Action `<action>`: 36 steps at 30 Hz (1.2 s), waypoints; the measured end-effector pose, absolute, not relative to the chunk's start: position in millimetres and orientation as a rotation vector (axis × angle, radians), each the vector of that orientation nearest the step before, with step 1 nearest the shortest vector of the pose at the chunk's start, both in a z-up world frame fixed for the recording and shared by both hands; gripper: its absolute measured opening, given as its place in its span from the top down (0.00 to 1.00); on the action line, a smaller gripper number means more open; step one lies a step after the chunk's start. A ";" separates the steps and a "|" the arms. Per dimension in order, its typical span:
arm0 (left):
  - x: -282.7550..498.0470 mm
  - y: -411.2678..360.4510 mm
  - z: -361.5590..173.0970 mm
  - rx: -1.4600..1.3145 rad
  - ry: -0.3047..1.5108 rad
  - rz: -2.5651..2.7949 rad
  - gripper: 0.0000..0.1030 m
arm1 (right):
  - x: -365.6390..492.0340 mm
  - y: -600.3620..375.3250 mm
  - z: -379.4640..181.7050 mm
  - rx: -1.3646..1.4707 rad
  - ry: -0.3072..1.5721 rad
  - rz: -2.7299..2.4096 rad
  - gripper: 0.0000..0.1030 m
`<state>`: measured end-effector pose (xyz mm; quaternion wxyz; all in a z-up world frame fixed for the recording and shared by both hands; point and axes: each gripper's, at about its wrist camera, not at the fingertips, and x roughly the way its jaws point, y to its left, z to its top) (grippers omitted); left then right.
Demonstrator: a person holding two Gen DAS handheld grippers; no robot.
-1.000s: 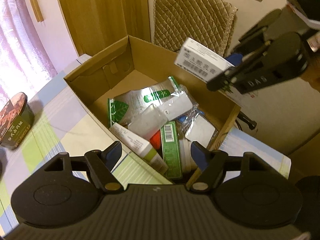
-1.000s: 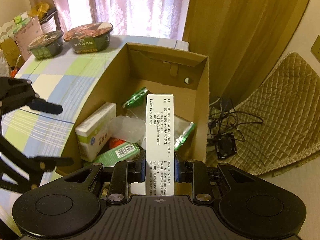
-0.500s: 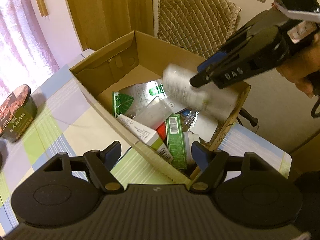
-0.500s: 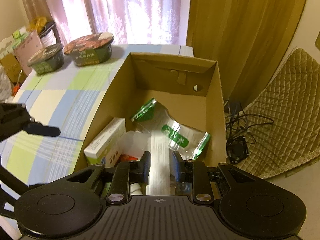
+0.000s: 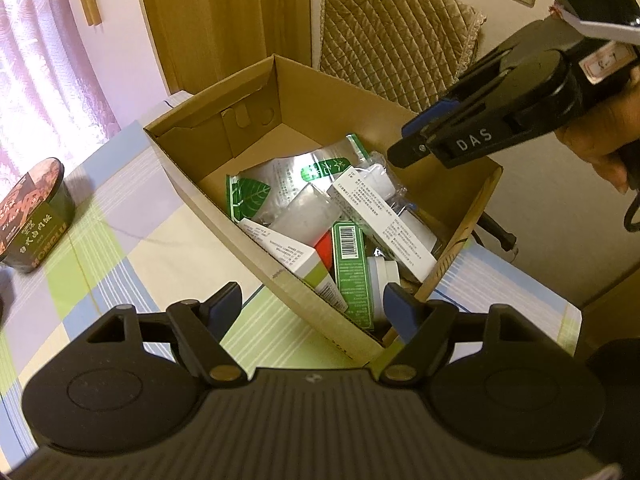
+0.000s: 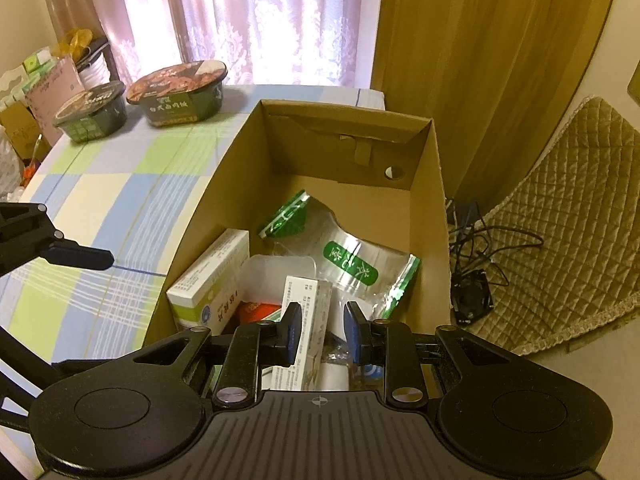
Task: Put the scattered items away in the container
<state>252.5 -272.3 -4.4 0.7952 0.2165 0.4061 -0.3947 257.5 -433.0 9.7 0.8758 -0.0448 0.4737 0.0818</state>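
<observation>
- Left wrist view: the left gripper (image 5: 312, 304) hung with its jaws wide apart and nothing between them, low at 6 o'clock over the near corner of the cardboard box (image 5: 208, 196)
- The long white carton (image 5: 380, 220) lay loose inside the box, slanted across the pile toward 4 o'clock, on top of a green barcode box (image 5: 352, 268) and beside a silver foil pouch (image 5: 296, 176)
- The right gripper (image 5: 408, 144) hovered at 2 o'clock above the far wall; from this side I could not tell how its jaws stood
- A noodle bowl (image 5: 32, 216) sat well apart at 9 o'clock on the checked tablecloth (image 5: 132, 248)
- Right wrist view: the right gripper (image 6: 322, 330) showed a clear gap between its blue pads (image 6: 294, 330), and the white carton (image 6: 306, 320) lay below them untouched, so the jaws were parted and empty
- A white-and-green box (image 6: 212, 280) leaned against the box wall at 9 o'clock, and two noodle bowls (image 6: 140, 100) stood at 11 o'clock on the table
- Judged by looks, the carton was light, stiff thin card with smooth faces; a hold across its narrow width near the middle would serve, and a hard squeeze would likely dent it
- The pouch looked soft and slippery, best taken by its sealed edge
- The far half of the box floor, toward 12 o'clock, was bare and offered room; the tall walls meant coming in from above, and the box's right wall stood near the table edge
</observation>
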 end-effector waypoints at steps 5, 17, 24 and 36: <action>250.6 -269.0 -3.8 0.452 0.876 -0.840 0.27 | 254.1 -432.4 11.1 -0.092 0.992 0.164 0.71; 243.8 -255.7 0.6 0.399 0.880 -0.803 0.15 | 241.8 -428.4 21.1 -0.091 0.966 0.145 0.11; 237.8 -245.6 4.6 0.364 0.867 -0.740 0.01 | 231.6 -425.2 25.5 -0.094 0.969 0.143 0.11; 216.4 -227.8 23.3 0.269 0.871 -0.646 0.01 | 204.8 -418.2 48.5 -0.073 0.956 0.131 0.11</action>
